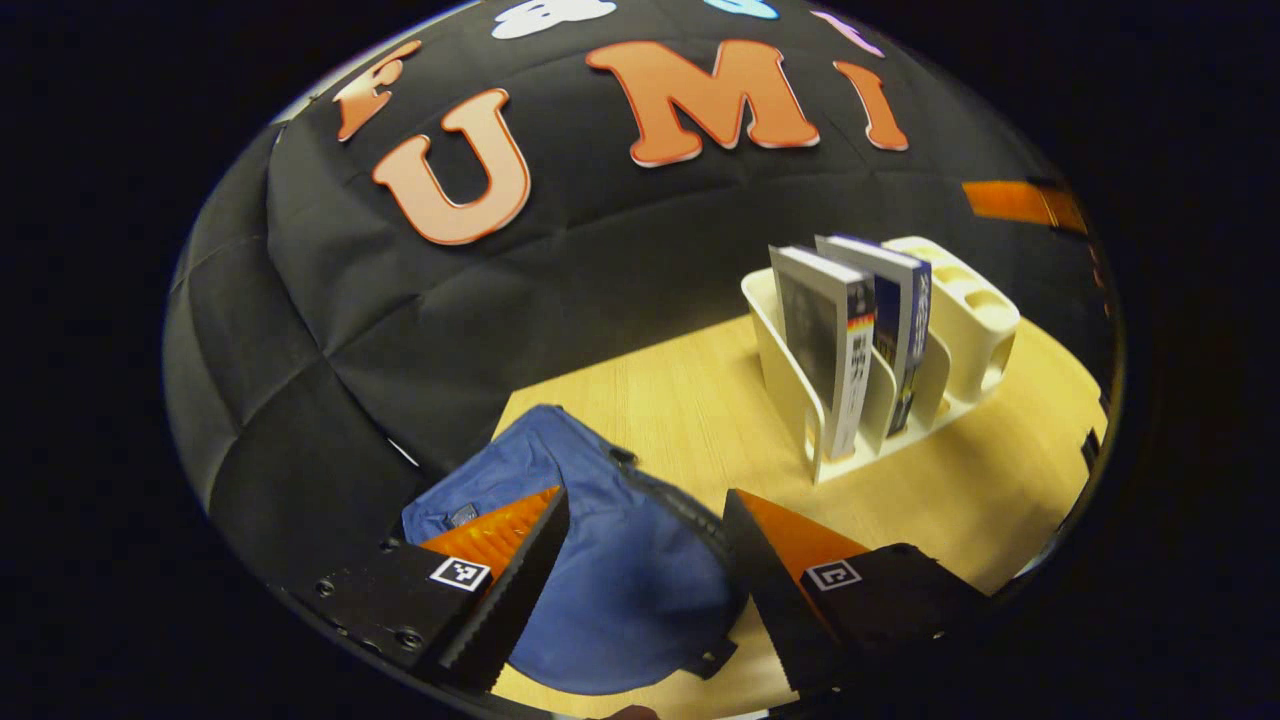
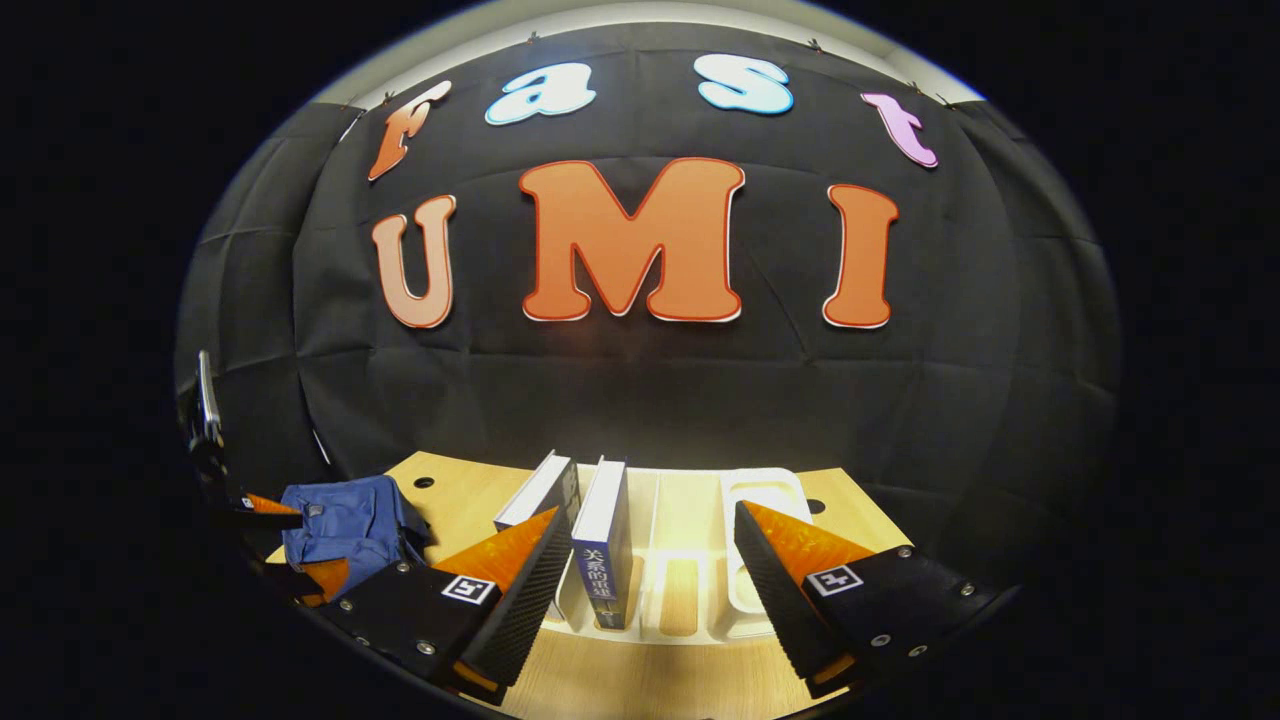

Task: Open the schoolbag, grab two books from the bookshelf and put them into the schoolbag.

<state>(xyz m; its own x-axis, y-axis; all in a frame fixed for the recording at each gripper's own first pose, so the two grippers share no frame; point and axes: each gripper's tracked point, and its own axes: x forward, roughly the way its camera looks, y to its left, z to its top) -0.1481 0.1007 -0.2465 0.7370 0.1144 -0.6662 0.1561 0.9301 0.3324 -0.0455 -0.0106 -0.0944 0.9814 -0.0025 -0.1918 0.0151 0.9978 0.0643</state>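
A blue schoolbag [image 1: 610,580] lies on the wooden table, right under my left gripper [image 1: 645,545], whose fingers stand open above it. A cream bookshelf [image 1: 960,340] to the right holds two upright books, a grey-covered one [image 1: 835,350] and a blue one [image 1: 900,320]. In the right gripper view, the same bookshelf [image 2: 690,590] sits straight ahead with the blue book [image 2: 605,555] and the grey book [image 2: 540,490] in its left slots. My right gripper [image 2: 650,565] is open in front of the shelf, nothing between its fingers. The schoolbag [image 2: 345,530] lies far left, beside the left gripper [image 2: 265,545].
The wooden table [image 1: 690,400] runs back to the black cloth wall. The bookshelf's right side has small empty compartments [image 2: 765,500]. Bare tabletop lies between bag and shelf.
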